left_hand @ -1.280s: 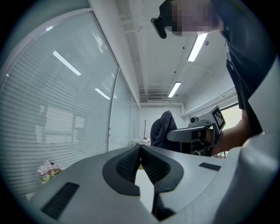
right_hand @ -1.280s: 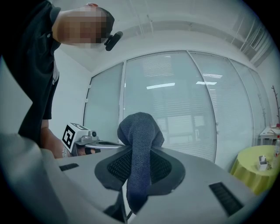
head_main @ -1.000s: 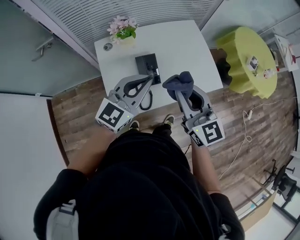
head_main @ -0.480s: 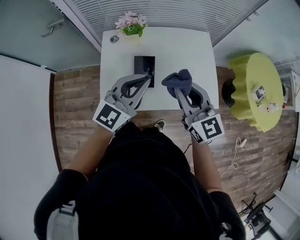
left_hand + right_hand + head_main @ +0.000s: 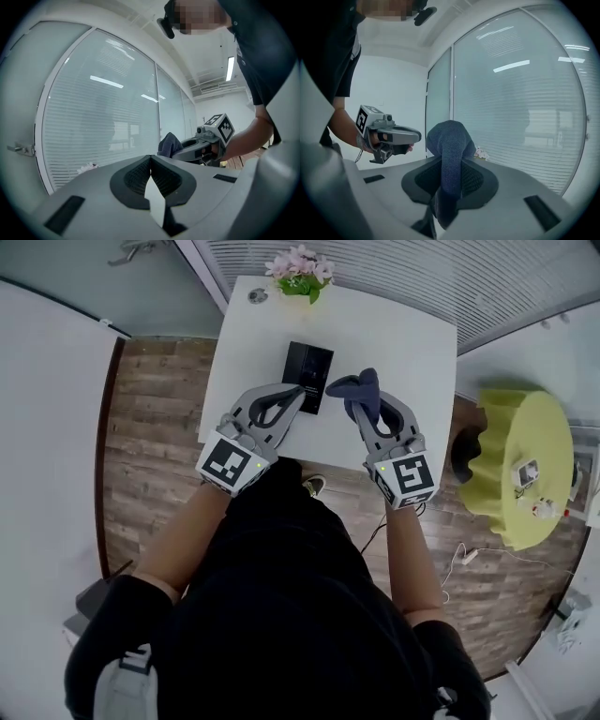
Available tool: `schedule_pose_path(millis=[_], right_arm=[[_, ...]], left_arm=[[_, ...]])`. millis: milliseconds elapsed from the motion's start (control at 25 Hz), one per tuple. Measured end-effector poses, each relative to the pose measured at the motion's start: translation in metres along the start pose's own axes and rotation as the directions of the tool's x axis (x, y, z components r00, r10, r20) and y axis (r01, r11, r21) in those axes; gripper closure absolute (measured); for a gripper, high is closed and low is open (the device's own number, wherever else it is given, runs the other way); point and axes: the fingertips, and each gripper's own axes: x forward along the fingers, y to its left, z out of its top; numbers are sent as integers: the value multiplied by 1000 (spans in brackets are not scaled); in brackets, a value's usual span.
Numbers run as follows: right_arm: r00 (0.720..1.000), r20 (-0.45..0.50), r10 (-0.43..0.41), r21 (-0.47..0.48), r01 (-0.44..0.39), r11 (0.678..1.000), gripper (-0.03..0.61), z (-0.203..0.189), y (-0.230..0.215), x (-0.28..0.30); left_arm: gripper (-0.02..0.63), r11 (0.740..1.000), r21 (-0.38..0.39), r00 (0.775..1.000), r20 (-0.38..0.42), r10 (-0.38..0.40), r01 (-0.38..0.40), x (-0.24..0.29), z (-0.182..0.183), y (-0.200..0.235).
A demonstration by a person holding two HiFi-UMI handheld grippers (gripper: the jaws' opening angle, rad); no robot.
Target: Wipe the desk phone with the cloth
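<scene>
The black desk phone [image 5: 308, 377] lies on the white table [image 5: 403, 334], near its middle. My left gripper [image 5: 300, 392] is shut with nothing in it, its tips over the phone's near left corner. My right gripper [image 5: 364, 397] is shut on a dark blue cloth [image 5: 356, 390], bunched just right of the phone. In the right gripper view the cloth [image 5: 450, 150] hangs over the closed jaws, with the left gripper [image 5: 389, 136] beside it. The left gripper view shows its own tips [image 5: 150, 157] together and the cloth [image 5: 168, 143] to the right. Neither gripper view shows the phone.
A pot of pink flowers [image 5: 300, 268] and a small round object [image 5: 257, 297] sit at the table's far edge, against a glass wall with blinds [image 5: 394, 268]. A yellow round table [image 5: 516, 465] stands to the right on the wooden floor.
Both grippers have moved forward over the table's near edge, closer to the phone. The head view has swung, so the table sits further right. The cloth stays gripped.
</scene>
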Motion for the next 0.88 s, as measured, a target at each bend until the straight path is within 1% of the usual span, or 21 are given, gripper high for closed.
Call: schedule_pose_path(millis=[80, 200, 360, 520, 640, 760, 880], right_arm=[[999, -47, 13, -20, -14, 1000, 489, -14, -6, 20], [993, -113, 30, -26, -33, 999, 489, -35, -13, 46], [981, -188, 42, -68, -56, 996, 489, -59, -24, 83], [967, -251, 43, -97, -69, 993, 488, -85, -31, 110], [957, -286, 40, -118, -77, 990, 489, -100, -35, 128], [949, -314, 38, -135, -84, 987, 489, -111, -35, 143], [940, -337, 47, -124, -94, 988, 489, -123, -36, 158]], left_arm=[[603, 1000, -2, 1000, -5, 15, -15, 8, -13, 11], [603, 1000, -11, 1000, -10, 24, -24, 16, -27, 22], [603, 999, -13, 999, -30, 30, -30, 29, -44, 42], [603, 998, -41, 998, -40, 46, -48, 43, -64, 59], [603, 997, -46, 996, -67, 56, -59, 50, -75, 72], [603, 995, -67, 996, -70, 63, -67, 56, -83, 81], [603, 994, -87, 995, -75, 63, -70, 61, -91, 88]])
